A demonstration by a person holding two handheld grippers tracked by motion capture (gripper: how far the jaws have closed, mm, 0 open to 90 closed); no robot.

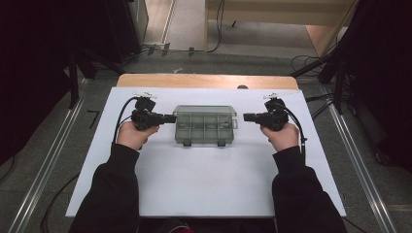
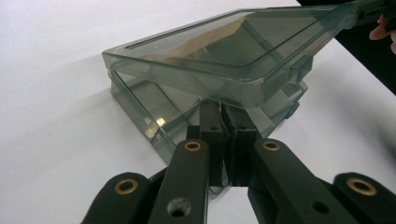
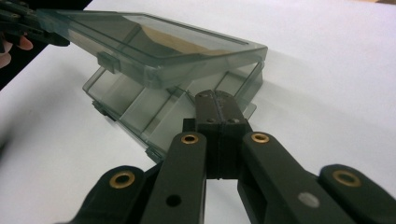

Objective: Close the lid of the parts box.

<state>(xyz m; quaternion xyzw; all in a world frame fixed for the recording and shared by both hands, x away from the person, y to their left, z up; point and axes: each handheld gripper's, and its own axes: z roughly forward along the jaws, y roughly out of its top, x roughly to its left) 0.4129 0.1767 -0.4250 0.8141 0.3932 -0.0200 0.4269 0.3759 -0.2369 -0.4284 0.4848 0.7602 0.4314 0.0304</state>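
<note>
A translucent grey compartment box (image 1: 205, 127) lies in the middle of a white board. Its lid (image 2: 224, 46) is tilted up off the base (image 2: 140, 98), whose divided cells look empty. My left gripper (image 1: 171, 118) is at the box's left end, jaws shut, and in the left gripper view its tips (image 2: 223, 106) sit just under the raised lid's edge. My right gripper (image 1: 246, 117) is at the right end, also shut. In the right gripper view its tips (image 3: 215, 97) lie under the lid (image 3: 159, 46), above the base (image 3: 126, 105).
The white board (image 1: 204, 184) covers a wooden table whose far edge (image 1: 204, 80) shows behind it. Metal rails (image 1: 357, 160) run along the floor on both sides, with cables (image 1: 311, 60) and dark stands at the back. The person's dark sleeves (image 1: 111, 194) come in from below.
</note>
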